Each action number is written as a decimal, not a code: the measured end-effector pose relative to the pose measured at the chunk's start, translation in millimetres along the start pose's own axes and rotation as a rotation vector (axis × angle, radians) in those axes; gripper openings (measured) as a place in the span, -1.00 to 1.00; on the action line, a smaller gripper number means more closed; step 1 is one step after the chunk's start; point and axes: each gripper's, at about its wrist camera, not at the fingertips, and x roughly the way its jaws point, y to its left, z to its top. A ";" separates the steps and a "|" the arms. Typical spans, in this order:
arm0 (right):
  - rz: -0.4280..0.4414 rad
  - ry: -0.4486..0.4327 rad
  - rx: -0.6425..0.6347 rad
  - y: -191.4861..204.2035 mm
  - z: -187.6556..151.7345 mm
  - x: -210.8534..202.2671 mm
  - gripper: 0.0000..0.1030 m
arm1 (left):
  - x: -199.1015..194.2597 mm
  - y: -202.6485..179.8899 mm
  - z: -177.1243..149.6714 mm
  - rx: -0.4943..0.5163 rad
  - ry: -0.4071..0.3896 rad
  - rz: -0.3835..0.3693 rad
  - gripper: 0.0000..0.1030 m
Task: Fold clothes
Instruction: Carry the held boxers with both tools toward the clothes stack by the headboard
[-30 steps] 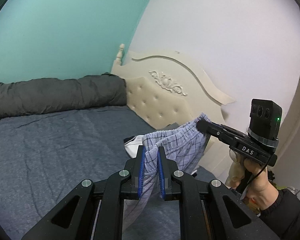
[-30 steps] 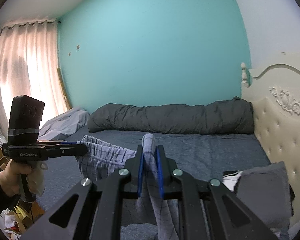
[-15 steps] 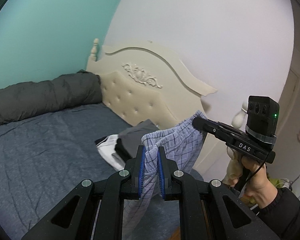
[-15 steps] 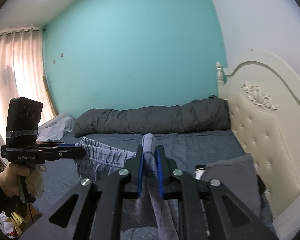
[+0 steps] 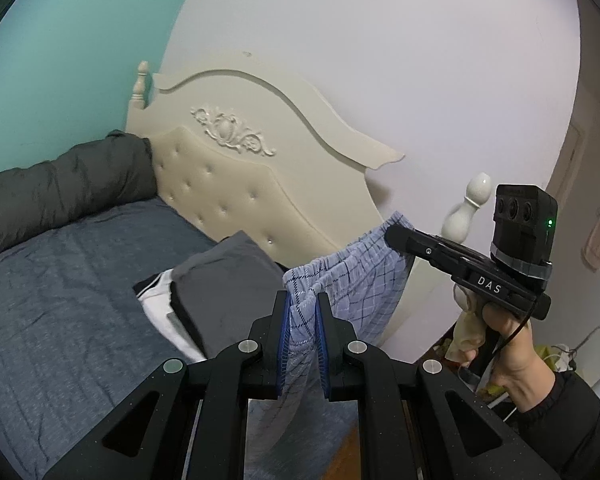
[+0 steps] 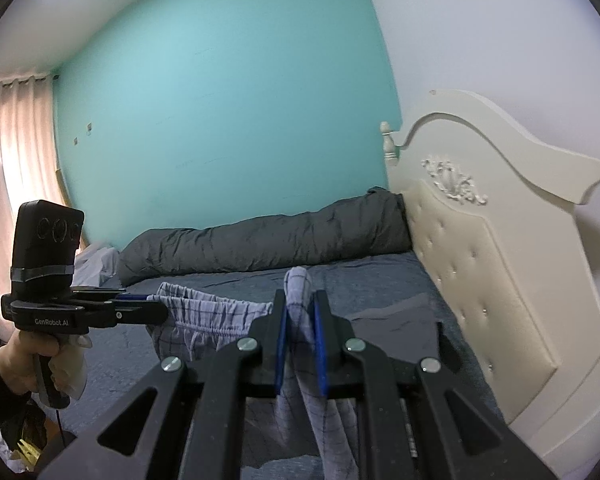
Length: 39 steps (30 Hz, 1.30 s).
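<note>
Left wrist view shows our left gripper (image 5: 303,340) clamped on the waistband of the checked pyjama trousers (image 5: 356,280), with our right gripper (image 5: 396,236) pinching the far end; the garment hangs slack between them, off the bed (image 5: 60,280). Over the last second we have swung both tools toward the headboard (image 5: 228,184), so the folded pile (image 5: 224,284) now sits just ahead, which suggests delivery. Right wrist view adds our right gripper (image 6: 300,344) closed on cloth, plus the rolled duvet (image 6: 268,244) and curtain (image 6: 12,160).
</note>
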 end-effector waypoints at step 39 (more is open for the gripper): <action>-0.085 0.177 -0.019 -134.3 35.7 167.5 -0.78 | 185.3 118.2 76.0 -0.144 0.092 0.089 -0.75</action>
